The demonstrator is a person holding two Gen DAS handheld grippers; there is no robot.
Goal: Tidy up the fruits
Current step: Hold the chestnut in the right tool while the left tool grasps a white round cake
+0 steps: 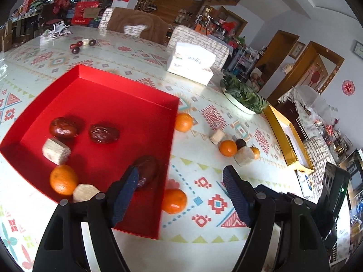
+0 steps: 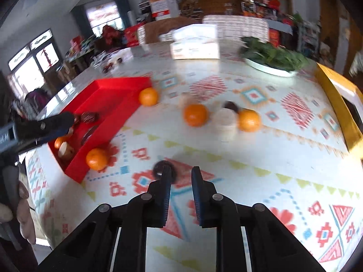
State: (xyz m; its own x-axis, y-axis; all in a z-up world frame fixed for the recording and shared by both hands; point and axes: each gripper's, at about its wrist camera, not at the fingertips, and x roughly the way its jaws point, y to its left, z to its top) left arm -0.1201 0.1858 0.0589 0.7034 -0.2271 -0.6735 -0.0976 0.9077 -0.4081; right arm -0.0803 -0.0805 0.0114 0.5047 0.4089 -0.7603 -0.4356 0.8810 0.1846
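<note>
A red tray [image 1: 127, 99] holds three dark red dates [image 1: 64, 127], two beige blocks [image 1: 55, 151] and an orange [image 1: 63, 179]. My left gripper [image 1: 181, 178] is open over the tray's right wall, its left finger beside a date [image 1: 147, 170]. Oranges lie on the table beside the tray [image 1: 174, 201] [image 1: 183, 122], and further right [image 1: 228, 148] with beige blocks [image 1: 244, 156] and a dark fruit [image 1: 240, 143]. My right gripper [image 2: 181, 174] is slightly open and empty above the table, a dark date [image 2: 160, 167] just left of its left finger. The red tray also shows in the right wrist view [image 2: 106, 113].
A white tissue box [image 1: 192, 64] and a dish of green leaves [image 1: 244, 96] stand at the back. A yellow box [image 1: 287, 136] lies at the right. More dates [image 1: 76, 49] sit at the table's far side. Chairs stand behind the patterned table [image 1: 204, 181].
</note>
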